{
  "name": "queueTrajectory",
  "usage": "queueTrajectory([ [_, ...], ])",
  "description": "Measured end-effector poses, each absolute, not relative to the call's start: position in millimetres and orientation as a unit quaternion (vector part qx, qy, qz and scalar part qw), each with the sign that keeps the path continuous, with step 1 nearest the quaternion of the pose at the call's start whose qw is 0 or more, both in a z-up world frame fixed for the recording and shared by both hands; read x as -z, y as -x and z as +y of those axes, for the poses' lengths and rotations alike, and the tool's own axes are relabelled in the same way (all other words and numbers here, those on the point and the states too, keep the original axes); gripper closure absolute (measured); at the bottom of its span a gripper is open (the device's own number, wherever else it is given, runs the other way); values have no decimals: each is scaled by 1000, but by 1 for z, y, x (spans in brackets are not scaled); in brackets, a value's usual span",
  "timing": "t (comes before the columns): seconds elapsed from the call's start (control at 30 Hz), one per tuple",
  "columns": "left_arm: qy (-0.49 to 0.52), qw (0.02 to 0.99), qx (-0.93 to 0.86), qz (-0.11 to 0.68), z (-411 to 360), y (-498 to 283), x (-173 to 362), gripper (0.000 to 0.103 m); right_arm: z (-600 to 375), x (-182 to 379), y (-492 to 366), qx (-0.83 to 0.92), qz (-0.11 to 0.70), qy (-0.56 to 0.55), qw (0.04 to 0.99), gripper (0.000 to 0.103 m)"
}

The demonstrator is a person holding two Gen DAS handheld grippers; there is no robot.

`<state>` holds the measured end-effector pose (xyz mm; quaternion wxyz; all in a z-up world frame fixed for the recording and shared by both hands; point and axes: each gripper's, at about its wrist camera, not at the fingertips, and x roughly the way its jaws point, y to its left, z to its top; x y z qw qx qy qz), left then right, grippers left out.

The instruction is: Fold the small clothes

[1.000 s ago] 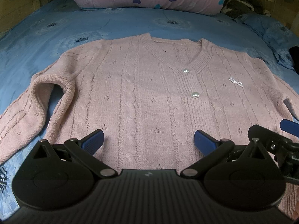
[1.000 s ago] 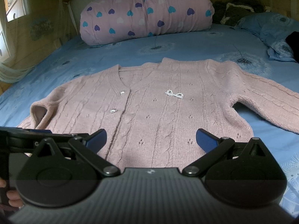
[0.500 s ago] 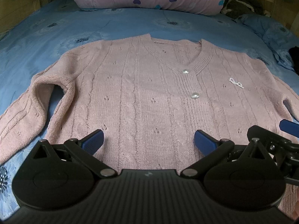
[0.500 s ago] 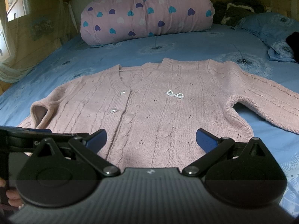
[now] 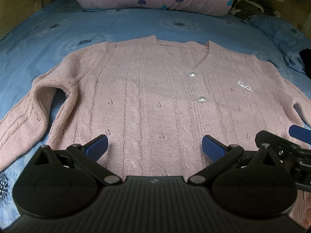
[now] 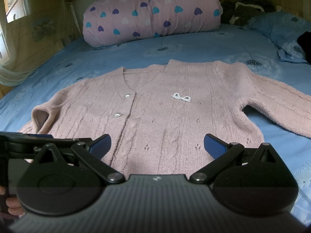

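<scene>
A: Two grippers, side by side at the near hem of the pink knit cardigan. Start at the left.

B: The left gripper is held level and low, pointing toward 12 o'clock along the garment. Its blue-padded fingers stand wide apart with nothing between them, over the hem at the 6 o'clock end.

A: And the cardigan itself?

B: Spread flat, front up, on the blue dandelion-print bedsheet. The neckline points to 12 o'clock, one sleeve runs off toward 8 o'clock, the other toward 3 o'clock. Pearl buttons run down the placket, and a small beaded bow sits on the chest.

A: Now the right.

B: The right gripper is in the same level pose, fingers spread wide and holding nothing, above the hem. A bit of the person's hand shows at 8 o'clock in its view.

A: Any writing?

B: A small pale emblem on each gripper body, too small to read. At 12 o'clock lies a pink heart-print rolled quilt.
</scene>
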<state>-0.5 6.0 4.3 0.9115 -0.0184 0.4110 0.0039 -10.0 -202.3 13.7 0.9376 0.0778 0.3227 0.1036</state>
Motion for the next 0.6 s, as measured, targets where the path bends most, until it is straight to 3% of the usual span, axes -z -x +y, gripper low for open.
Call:
queueTrajectory([
  [0.6, 7, 908, 28, 418, -5, 2, -6, 0, -219, -14, 8, -79, 323, -111, 937, 0],
])
